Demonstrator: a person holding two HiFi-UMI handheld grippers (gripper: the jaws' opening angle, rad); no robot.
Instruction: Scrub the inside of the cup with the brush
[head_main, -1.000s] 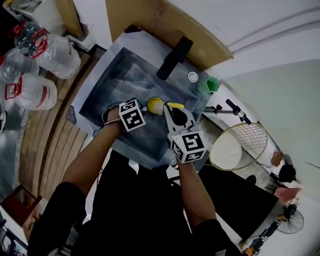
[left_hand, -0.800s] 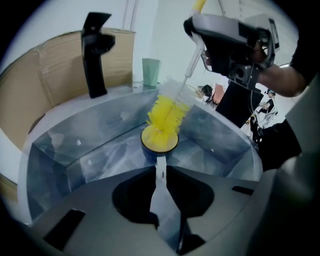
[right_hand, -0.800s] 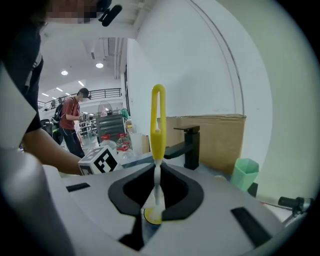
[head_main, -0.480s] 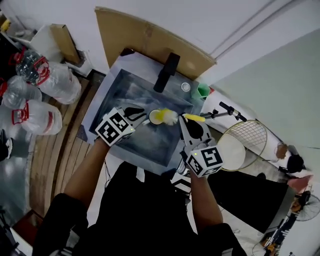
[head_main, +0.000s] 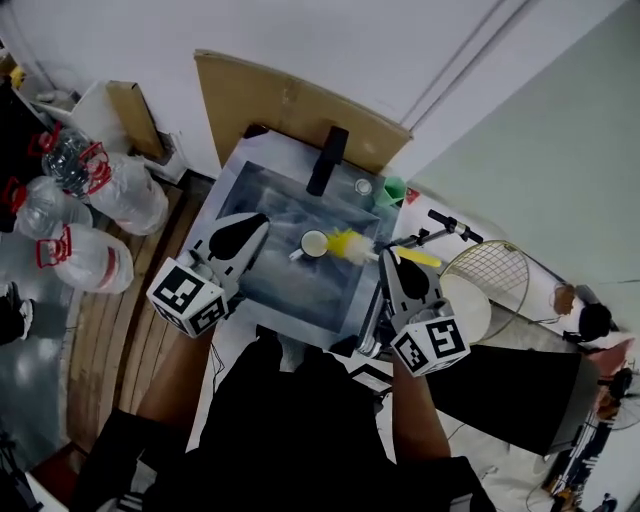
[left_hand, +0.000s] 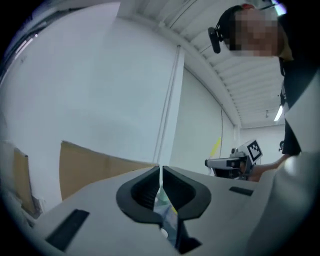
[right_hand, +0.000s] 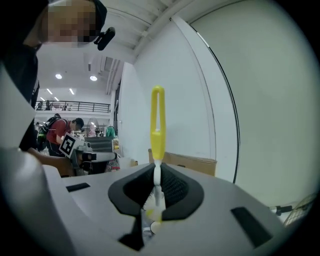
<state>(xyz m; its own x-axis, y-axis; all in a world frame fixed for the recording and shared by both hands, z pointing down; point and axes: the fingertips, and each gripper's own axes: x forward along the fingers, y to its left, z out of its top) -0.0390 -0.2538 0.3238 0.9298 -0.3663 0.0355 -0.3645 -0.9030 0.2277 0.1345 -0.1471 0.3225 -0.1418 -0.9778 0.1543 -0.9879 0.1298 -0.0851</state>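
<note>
Cup (head_main: 314, 243) sits in the sink (head_main: 270, 200), centre frame in head view, clear of both claws; left gripper (head_main: 260, 221) at centre left — jaws have just been closing, now down to a thin slit, nothing between them; right gripper (head_main: 388, 257) clamped on the brush (head_main: 347, 243) handle — yellow bristle head shows just right of the cup's rim; contact not discernible.
</note>
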